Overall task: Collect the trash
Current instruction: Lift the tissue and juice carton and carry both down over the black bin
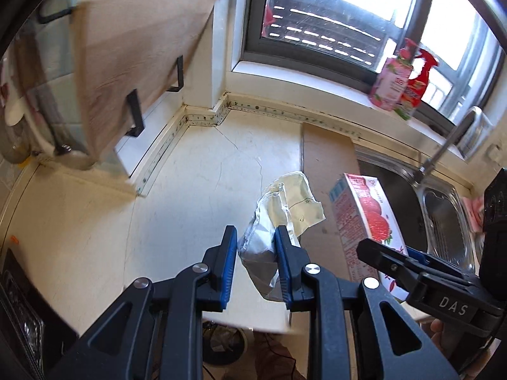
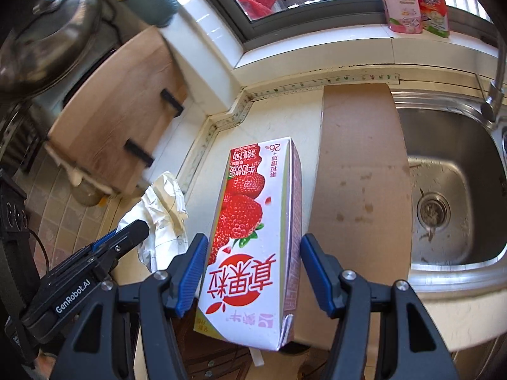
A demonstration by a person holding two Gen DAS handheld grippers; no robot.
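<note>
Crumpled silver-and-cream foil wrapper (image 1: 279, 221) is pinched between our left gripper (image 1: 256, 266) pads, above the pale counter (image 1: 177, 196); our right gripper (image 2: 252, 277) clamps the pink strawberry milk carton (image 2: 253, 237). We judge the wrapper's thin, springy folds could slip free, and the glossy carton could twist.
</note>
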